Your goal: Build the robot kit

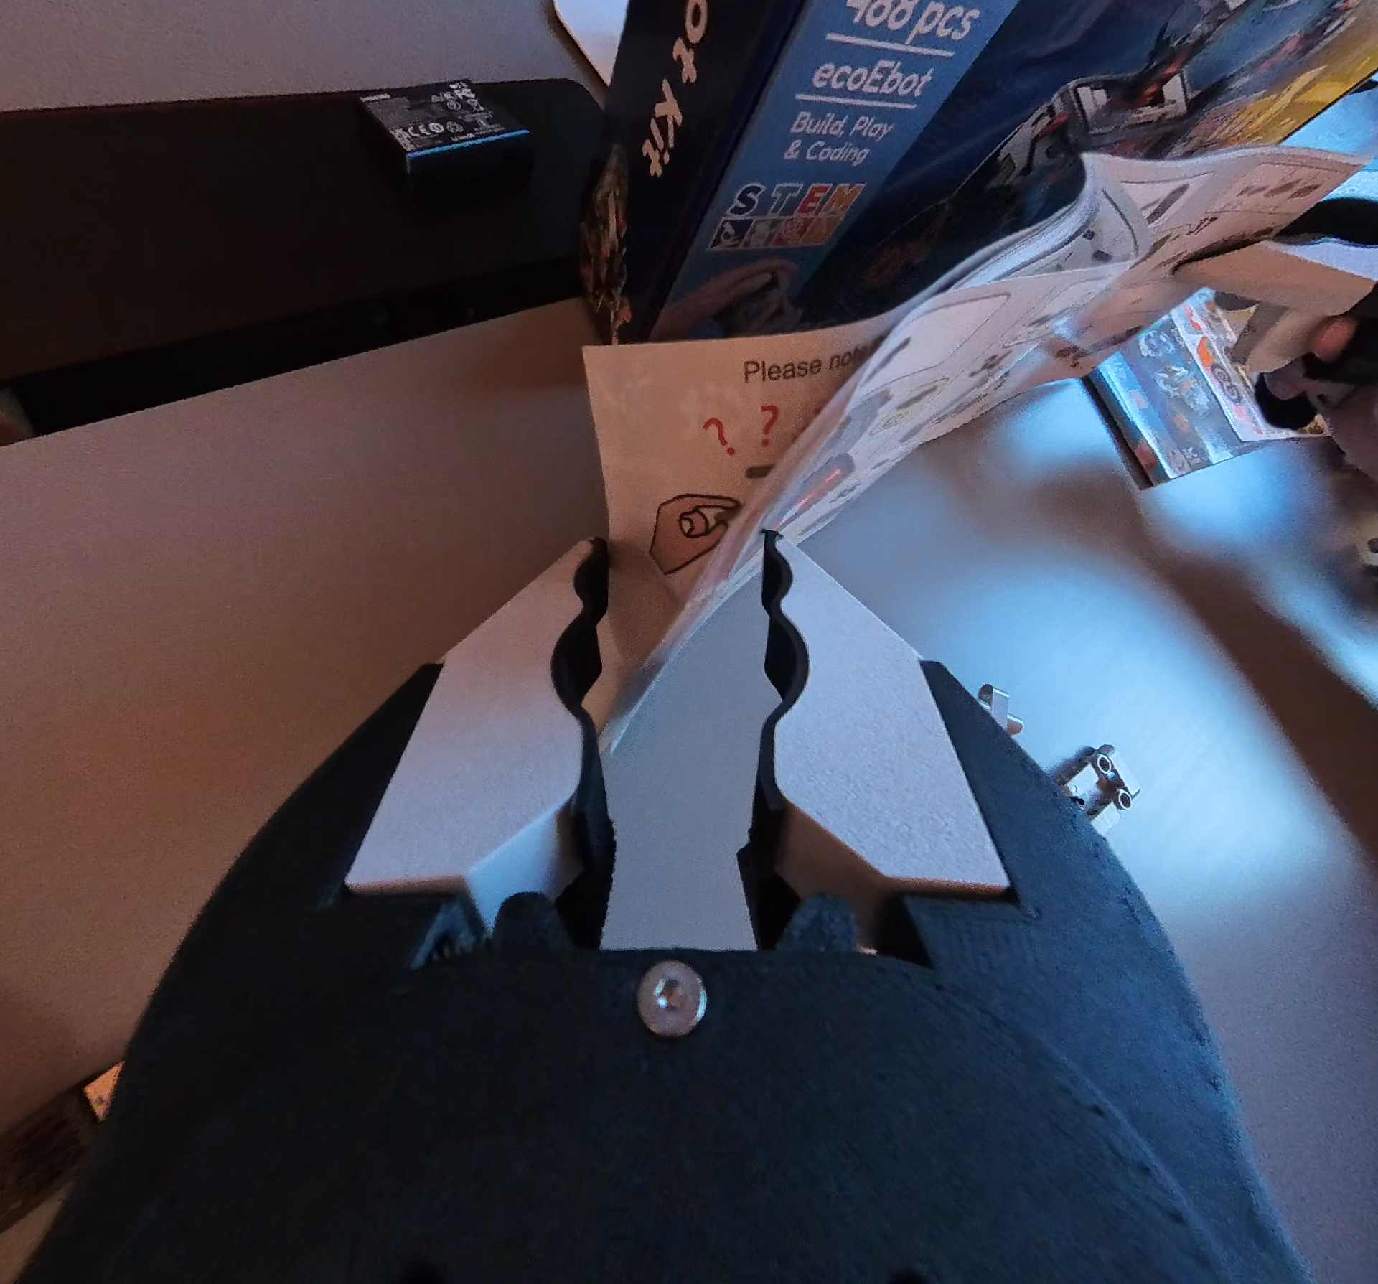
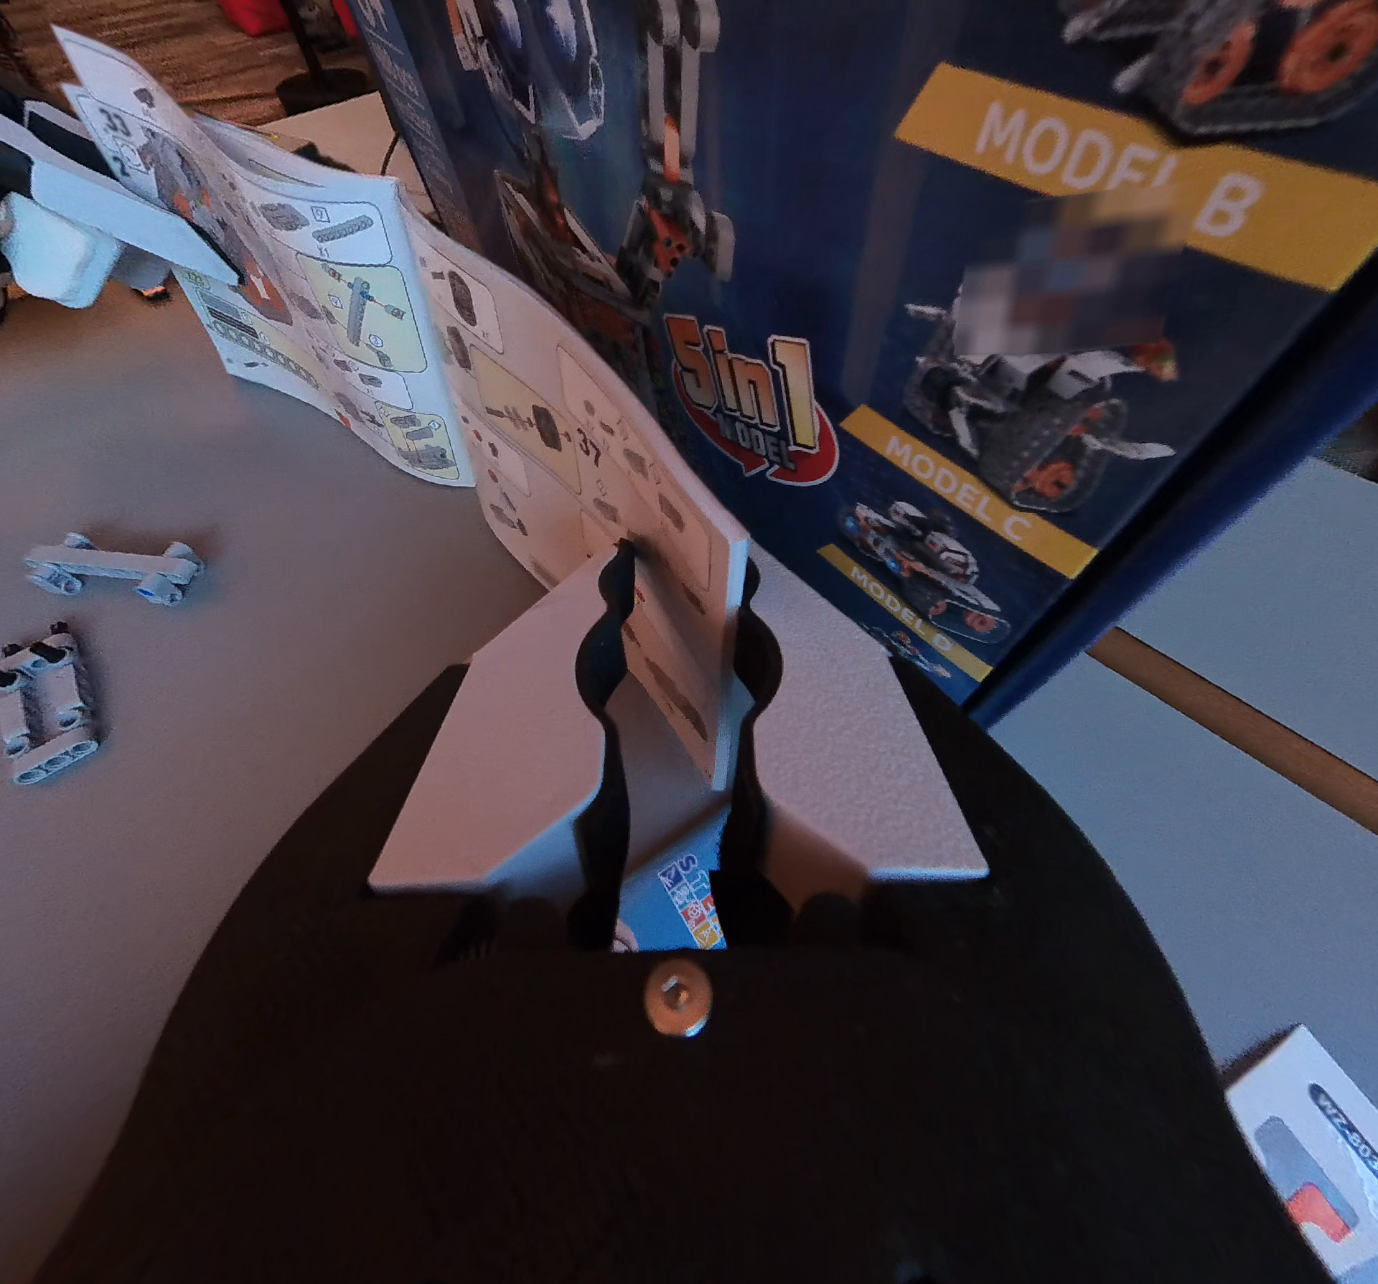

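Note:
An open instruction booklet curves up off the table in front of an upright dark blue kit box. My left gripper has its jaws apart around the corner of one loose page, which crosses the gap at a slant. A white sheet with red question marks lies just beyond it. My right gripper is shut on the thick stack of the booklet, close to the kit box. The left gripper also shows far left in the right wrist view, on the booklet's far page.
Small grey building pieces lie on the pale table to the left. Another grey piece lies beside my left gripper. A black block rests on a dark mat. A small colourful box and a white box lie nearby. Across from one pair of fingers to the other is roughly 30 cm. About 20 cm separates my left fingertips from the grey piece.

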